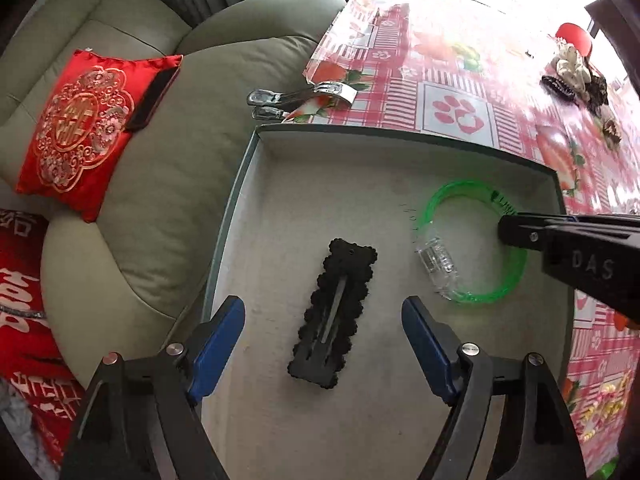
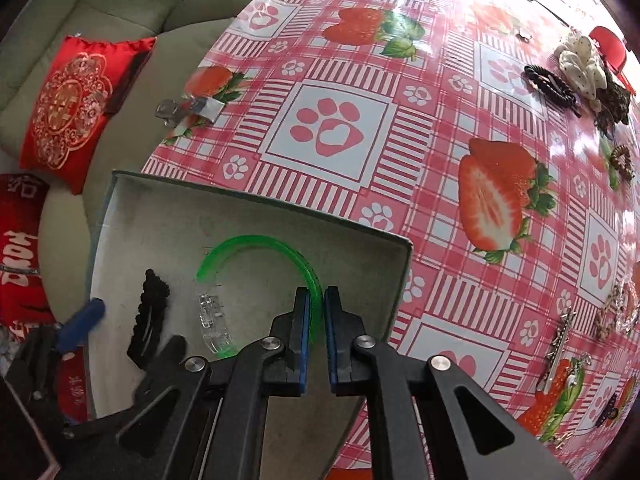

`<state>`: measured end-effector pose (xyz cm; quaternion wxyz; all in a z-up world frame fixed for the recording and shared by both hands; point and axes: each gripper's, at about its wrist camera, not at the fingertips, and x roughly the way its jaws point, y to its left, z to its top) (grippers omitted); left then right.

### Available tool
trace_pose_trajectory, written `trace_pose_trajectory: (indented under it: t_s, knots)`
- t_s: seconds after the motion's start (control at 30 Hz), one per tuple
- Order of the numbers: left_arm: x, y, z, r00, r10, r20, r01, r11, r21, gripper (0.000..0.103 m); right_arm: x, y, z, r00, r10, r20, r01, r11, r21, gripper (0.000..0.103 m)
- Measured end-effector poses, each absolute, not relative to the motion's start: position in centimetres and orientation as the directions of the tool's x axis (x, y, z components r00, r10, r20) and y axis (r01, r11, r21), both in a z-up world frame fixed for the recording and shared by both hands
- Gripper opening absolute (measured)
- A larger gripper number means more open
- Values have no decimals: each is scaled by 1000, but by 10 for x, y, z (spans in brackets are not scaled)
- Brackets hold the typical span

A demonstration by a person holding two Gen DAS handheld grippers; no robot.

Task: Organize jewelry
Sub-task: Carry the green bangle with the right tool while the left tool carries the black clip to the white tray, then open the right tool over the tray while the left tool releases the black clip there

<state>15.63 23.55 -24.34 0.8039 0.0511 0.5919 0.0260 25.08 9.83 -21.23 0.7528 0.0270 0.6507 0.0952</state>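
Observation:
A grey shallow box sits at the table's edge. On its floor lies a black scalloped hair clip, directly between the blue pads of my left gripper, which is open and not touching it. To the right, a green translucent bracelet with a clear clasp rests in the box. My right gripper is shut on the bracelet's band, pointing steeply down. The hair clip and one left fingertip show at the left of the right wrist view.
The strawberry-and-paw tablecloth holds metal clips near its edge, a heap of hair accessories far right, and several more pieces at the right side. A beige sofa with a red cushion lies left of the box.

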Motion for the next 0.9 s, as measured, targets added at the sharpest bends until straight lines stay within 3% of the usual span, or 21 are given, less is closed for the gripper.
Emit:
trace_pose_trajectory:
  t_s: [0.07, 0.17, 0.67, 0.73, 0.77, 0.9]
  knots:
    - [157, 235, -243, 289, 105, -951, 11, 993, 113, 86, 251, 99, -213, 134, 191, -972, -110, 978, 177, 16]
    - [157, 233, -242, 284, 111, -952, 17, 993, 121, 86, 252, 99, -212, 136, 210, -968, -104, 975, 197, 34]
    - [154, 219, -221, 284, 114, -952, 57, 989, 136, 86, 238, 59, -157, 258, 294, -920, -32, 955, 296, 52]
    - [153, 215, -219, 287, 113, -951, 66, 988, 137, 92, 232, 46, -153, 268, 292, -918, -5, 953, 301, 53]
    - [152, 212, -218, 287, 109, -952, 70, 988, 135, 103, 230, 40, -151, 272, 291, -917, 12, 952, 305, 53]
    - [148, 199, -212, 303, 85, -949, 116, 985, 125, 103, 212, 10, -147, 289, 281, -915, 78, 946, 315, 54]
